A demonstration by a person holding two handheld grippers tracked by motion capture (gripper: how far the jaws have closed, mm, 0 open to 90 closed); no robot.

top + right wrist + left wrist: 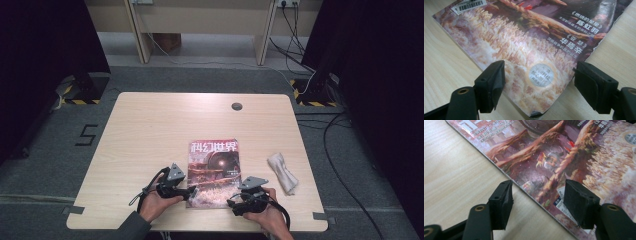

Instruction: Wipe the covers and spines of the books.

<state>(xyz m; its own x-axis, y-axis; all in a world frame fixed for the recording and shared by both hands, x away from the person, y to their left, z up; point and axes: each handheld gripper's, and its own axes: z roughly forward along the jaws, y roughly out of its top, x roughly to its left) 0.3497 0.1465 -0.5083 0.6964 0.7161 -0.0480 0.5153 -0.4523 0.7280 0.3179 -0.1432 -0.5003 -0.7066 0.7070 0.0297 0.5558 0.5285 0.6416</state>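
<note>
A magazine (214, 172) with a reddish cover lies flat on the wooden table (150, 130), near the front edge. My left gripper (191, 191) is at its lower left edge. In the left gripper view the jaws are open (537, 195) and straddle the magazine (564, 152) edge, one pad over bare wood and one over the cover. My right gripper (234, 203) is at the lower right corner. In the right gripper view it stands open (539, 77), and the corner of the magazine (524, 37) lies between the pads without touching them.
A crumpled white cloth (283, 172) lies to the right of the magazine. A round cable hole (236, 106) sits near the table's far edge. Cables trail over the grey floor at the right, and dark curtains stand on both sides.
</note>
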